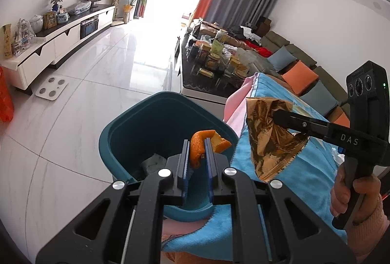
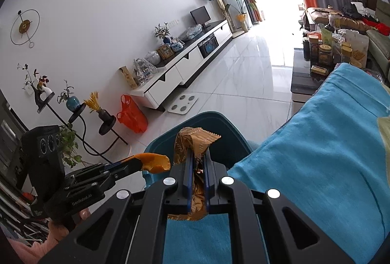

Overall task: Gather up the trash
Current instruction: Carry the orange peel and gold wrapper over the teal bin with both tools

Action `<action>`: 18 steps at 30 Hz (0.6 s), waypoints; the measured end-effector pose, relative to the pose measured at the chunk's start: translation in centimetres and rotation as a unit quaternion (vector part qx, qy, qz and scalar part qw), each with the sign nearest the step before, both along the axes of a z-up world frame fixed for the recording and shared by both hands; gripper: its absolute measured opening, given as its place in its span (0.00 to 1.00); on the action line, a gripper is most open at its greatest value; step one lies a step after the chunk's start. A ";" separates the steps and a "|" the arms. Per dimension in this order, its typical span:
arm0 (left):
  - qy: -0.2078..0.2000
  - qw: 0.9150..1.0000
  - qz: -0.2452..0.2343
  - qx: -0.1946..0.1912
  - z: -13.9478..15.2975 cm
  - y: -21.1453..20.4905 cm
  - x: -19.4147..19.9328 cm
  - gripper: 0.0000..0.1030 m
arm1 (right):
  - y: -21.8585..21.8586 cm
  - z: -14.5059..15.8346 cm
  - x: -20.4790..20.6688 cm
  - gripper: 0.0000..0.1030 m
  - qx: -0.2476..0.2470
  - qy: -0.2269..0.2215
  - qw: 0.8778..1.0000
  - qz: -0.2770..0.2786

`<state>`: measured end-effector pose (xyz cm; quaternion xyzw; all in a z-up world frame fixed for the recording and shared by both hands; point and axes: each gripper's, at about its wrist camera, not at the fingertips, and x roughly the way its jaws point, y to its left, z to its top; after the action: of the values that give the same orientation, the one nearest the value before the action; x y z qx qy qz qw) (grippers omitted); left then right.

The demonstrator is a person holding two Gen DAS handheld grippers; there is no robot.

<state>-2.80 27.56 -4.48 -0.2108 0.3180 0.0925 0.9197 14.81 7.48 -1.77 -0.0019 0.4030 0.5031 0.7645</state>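
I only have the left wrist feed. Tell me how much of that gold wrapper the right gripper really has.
Observer: The right gripper is shut on the gold wrapper; foil sticks out past the fingertips and hangs out behind them too.
Operator: Report where it sits relative to the bin.
Observer: In the right wrist view the wrapper's top overlaps the teal trash bin, while its lower end hangs over the blue towel.
Operator: Now check my orange peel from that side.
Observer: The left gripper pinches one end of the orange peel; the free end curls out beyond the tips, near the bin's left rim.
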 end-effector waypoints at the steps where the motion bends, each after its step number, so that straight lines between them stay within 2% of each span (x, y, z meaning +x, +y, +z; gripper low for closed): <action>1: 0.002 1.000 0.002 0.000 -0.1 0.0 0.1 0.11 | 0.3 -0.1 0.1 0.06 -0.002 0.000 1.000 -0.001; 18: 0.032 0.999 0.025 -0.008 -2.3 0.9 1.8 0.12 | 4.1 -2.5 0.8 0.08 -0.042 0.013 0.999 -0.017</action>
<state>-0.98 28.46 -6.73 -0.2226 0.3429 0.1201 0.9047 15.61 11.54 -4.26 -0.0211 0.4336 0.4723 0.7671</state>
